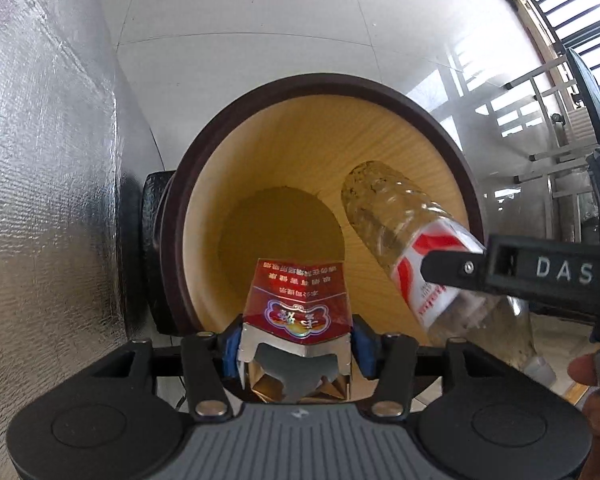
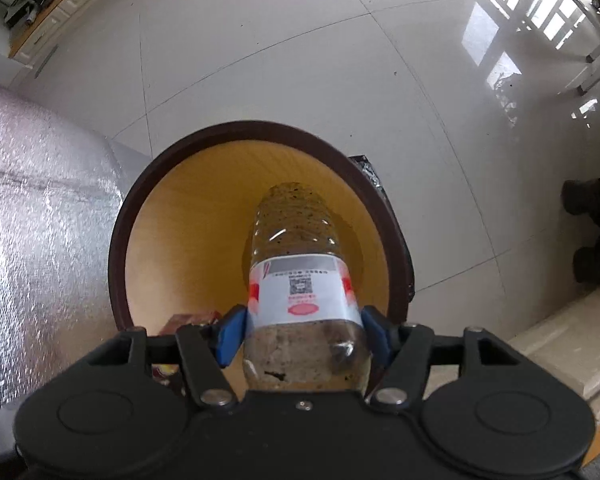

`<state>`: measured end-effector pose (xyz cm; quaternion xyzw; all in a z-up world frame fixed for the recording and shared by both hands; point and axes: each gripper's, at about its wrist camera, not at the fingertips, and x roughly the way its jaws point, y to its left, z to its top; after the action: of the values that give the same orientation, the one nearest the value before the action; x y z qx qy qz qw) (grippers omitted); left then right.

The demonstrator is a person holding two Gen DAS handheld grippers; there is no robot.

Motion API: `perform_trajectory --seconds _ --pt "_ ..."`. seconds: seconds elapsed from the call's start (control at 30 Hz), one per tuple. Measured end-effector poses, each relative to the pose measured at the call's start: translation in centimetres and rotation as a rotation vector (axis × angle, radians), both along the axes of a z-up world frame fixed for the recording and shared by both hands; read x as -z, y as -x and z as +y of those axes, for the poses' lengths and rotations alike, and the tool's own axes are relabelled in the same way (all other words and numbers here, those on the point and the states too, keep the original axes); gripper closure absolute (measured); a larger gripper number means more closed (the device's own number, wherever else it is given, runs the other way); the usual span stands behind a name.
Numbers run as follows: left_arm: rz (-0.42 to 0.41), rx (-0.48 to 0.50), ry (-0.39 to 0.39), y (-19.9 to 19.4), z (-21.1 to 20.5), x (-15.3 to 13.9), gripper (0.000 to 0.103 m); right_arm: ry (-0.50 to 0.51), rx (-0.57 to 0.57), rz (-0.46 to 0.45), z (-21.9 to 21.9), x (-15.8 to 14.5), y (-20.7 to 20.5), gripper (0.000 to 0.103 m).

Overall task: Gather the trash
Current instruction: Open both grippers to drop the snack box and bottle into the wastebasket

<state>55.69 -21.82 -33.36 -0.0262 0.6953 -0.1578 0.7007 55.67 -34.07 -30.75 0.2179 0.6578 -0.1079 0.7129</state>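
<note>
One bin (image 1: 452, 148), one red cigarette pack (image 1: 298, 300) between left tool (image 1: 296, 344) pads, one labelled plastic bottle (image 2: 300, 280) between right tool (image 2: 304, 336) pads, "DAS" on right tool.

Red carton (image 1: 296, 300) between left gripper (image 1: 296, 344) jaws, over bin (image 1: 380, 92); bottle (image 1: 404, 232) alongside.

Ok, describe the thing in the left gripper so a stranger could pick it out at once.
Find the round bin with the dark brown rim and yellow inside, on the white tiled floor. Above its mouth, between the left gripper's blue pads, is a flattened red cigarette pack; the plastic bottle beside it is clear and round.
</note>
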Motion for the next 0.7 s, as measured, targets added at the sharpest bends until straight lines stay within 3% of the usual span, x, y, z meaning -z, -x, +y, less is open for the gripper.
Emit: perform_trajectory --seconds 0.03,0.07,0.6,0.7 --pt "-0.003 0.000 -0.006 0.0 -0.1 0.0 0.029 0.000 0.005 -0.007 0.1 0.0 0.2 0.021" --pt "-0.012 0.000 -0.011 0.1 -0.1 -0.2 0.027 0.006 0.007 -0.014 0.3 -0.2 0.4 0.020" --pt "-0.015 0.027 -0.024 -0.1 -0.1 -0.9 0.018 0.039 -0.089 -0.042 0.0 -2.3 2.9 0.021" --pt "-0.028 0.035 -0.026 -0.1 -0.2 -1.2 0.015 0.033 -0.087 -0.054 -1.8 -2.1 2.3 0.020"
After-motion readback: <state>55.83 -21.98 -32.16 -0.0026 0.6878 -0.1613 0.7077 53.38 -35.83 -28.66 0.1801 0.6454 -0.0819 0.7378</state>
